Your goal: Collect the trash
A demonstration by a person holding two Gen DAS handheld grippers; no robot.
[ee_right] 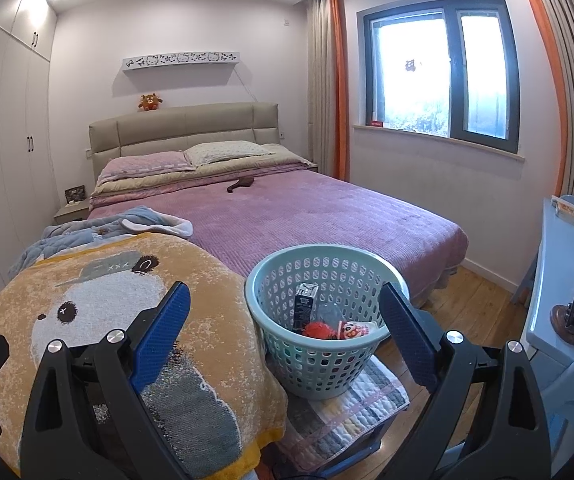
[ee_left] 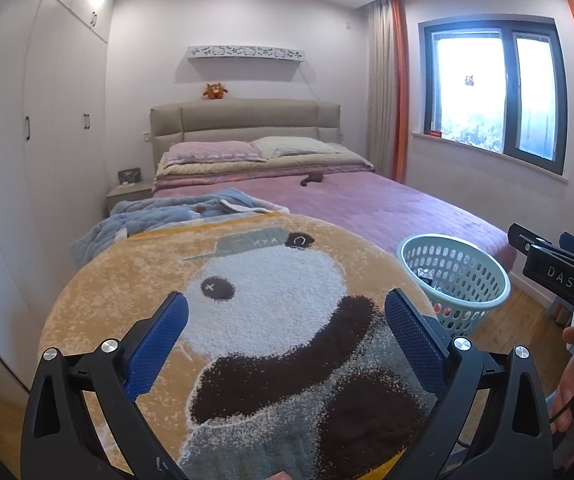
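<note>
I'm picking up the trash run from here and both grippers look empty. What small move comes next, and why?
Probably turn both grippers away to look for more litter. The basket already holds a carton and wrappers, both sets of jaws stand open and empty, and no loose trash shows on the panda rug.

Ahead of the right gripper, whose blue pads look rubbery and dimpled, a smooth perforated plastic basket sits on quilted cloth; left lies a nubby panda rug; beyond, glossy wood floor
</note>
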